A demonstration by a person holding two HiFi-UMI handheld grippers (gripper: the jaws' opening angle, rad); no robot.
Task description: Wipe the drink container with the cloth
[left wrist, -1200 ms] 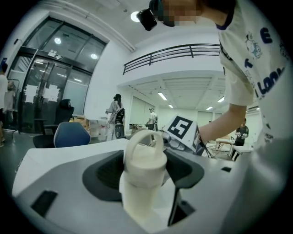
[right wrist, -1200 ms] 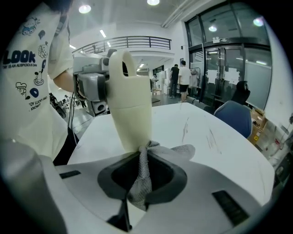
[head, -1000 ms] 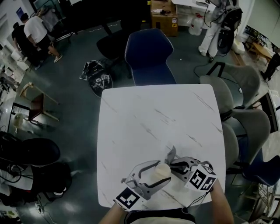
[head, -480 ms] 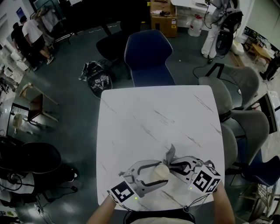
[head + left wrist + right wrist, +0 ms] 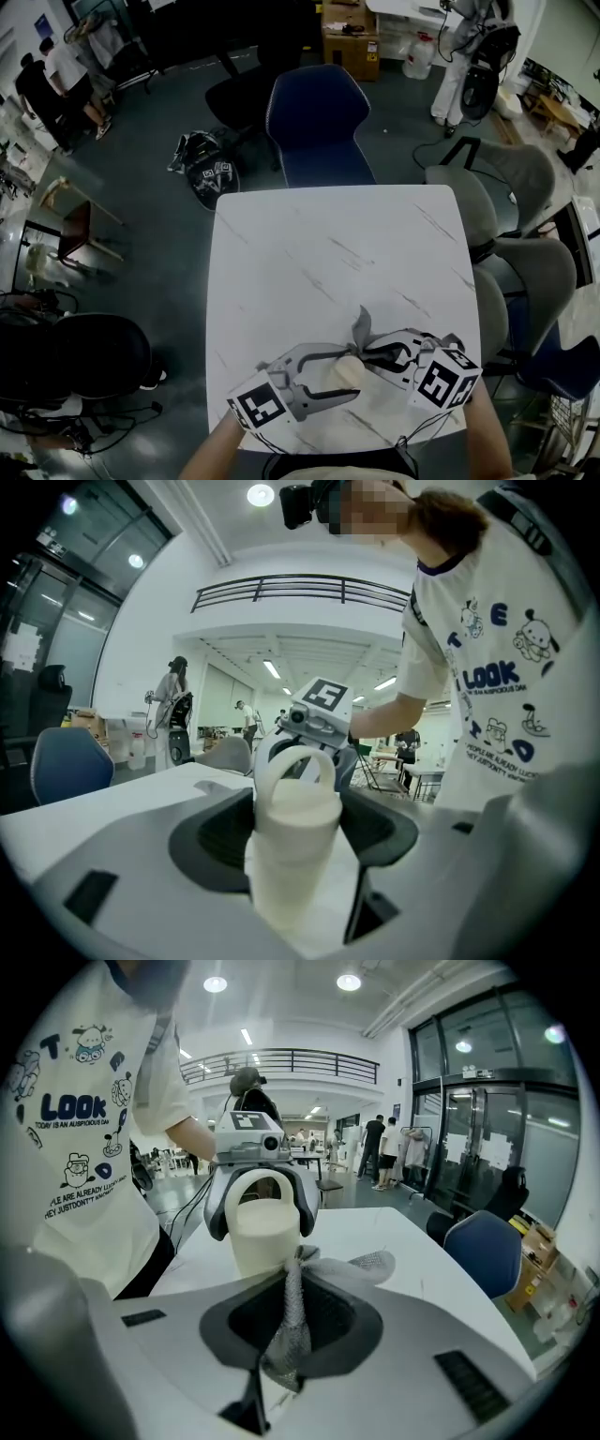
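Note:
A cream drink container [image 5: 349, 372] with a loop handle stands upright near the front edge of the white marble table [image 5: 309, 253]. My left gripper [image 5: 353, 371] is shut on the container [image 5: 291, 846], one finger on each side of its body. My right gripper [image 5: 371, 352] is shut on a grey mesh cloth [image 5: 361, 328]. In the right gripper view the cloth [image 5: 295, 1321] hangs bunched between the jaws, and its upper end lies against the side of the container [image 5: 264, 1232]. The left gripper [image 5: 253, 1180] shows behind the container there.
A blue chair [image 5: 319, 122] stands at the table's far edge and grey chairs [image 5: 525, 272] line its right side. A dark backpack [image 5: 208, 166] lies on the floor at the far left. People stand far off in the room.
The left gripper's marker cube has swung a little left and up. The right gripper has shifted slightly right. The container has stayed in about the same place, with the cloth still beside it.

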